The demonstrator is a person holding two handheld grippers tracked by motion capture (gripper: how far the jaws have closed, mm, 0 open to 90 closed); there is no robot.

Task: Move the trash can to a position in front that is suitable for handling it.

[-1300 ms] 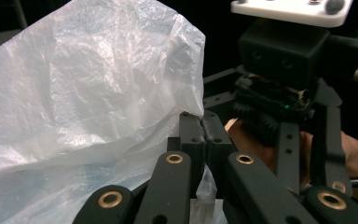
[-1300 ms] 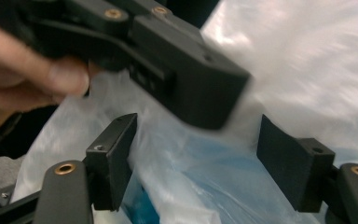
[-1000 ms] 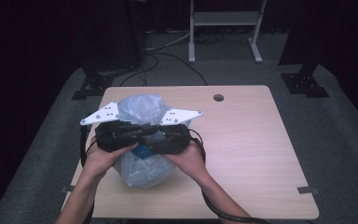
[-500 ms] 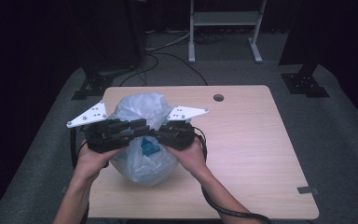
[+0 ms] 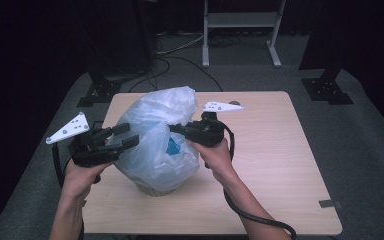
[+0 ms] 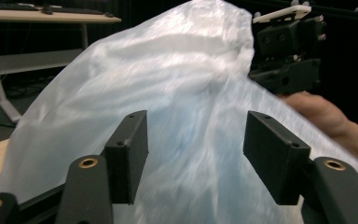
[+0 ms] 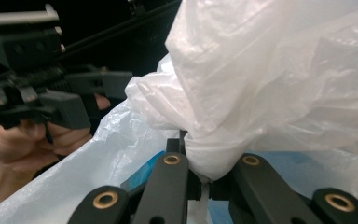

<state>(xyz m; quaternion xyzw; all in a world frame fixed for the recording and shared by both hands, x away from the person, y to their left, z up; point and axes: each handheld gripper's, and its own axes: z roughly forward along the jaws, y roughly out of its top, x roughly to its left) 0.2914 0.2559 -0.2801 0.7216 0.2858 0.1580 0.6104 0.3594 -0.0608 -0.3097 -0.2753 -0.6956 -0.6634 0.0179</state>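
You find no readable text, label, brand, number or sign anywhere here: none on the things on the table and none on the gear around it.

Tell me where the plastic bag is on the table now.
In the high view, the plastic bag stands on the left half of the table, between the left tool and the right tool, which pinches a bunch of its film.

Translucent white bag; blue inside; black claws.
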